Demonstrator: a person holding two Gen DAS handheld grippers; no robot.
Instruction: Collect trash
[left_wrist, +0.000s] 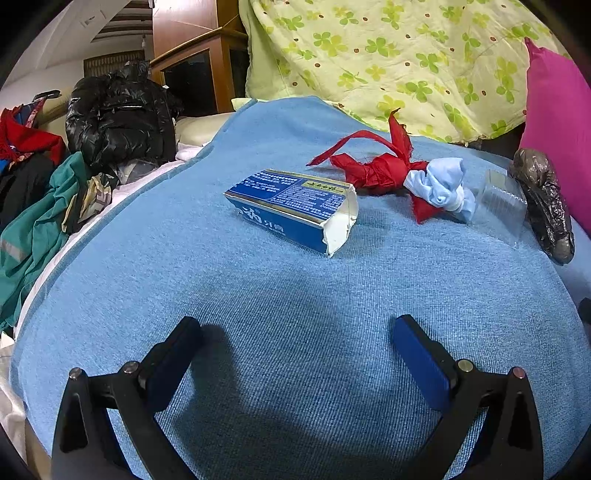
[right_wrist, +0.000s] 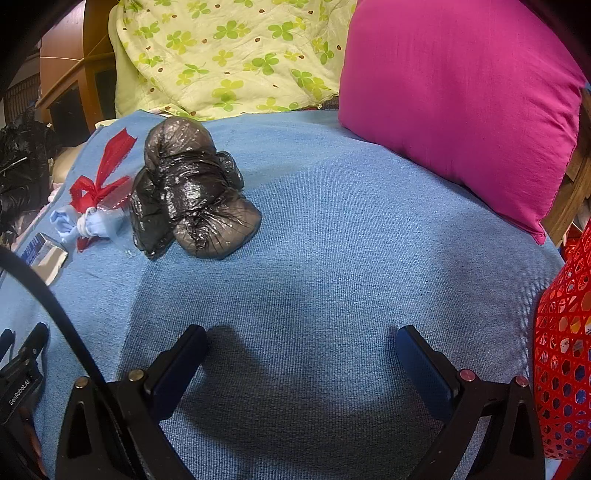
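On the blue bedspread (left_wrist: 295, 295), a torn blue cardboard box (left_wrist: 291, 206) is set left of a red plastic knot (left_wrist: 373, 170), a pale-blue wad (left_wrist: 443, 184) (touching it) and a black plastic bag (right_wrist: 192, 192).

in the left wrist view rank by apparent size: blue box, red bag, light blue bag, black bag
1. blue box
2. red bag
3. black bag, at the frame edge, so unsure
4. light blue bag

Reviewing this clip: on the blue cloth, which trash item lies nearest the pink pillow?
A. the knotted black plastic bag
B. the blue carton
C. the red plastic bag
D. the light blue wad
A: in both wrist views the knotted black plastic bag lies at the end of the row toward the pink pillow, with the red plastic bag, light blue wad and blue carton farther off.
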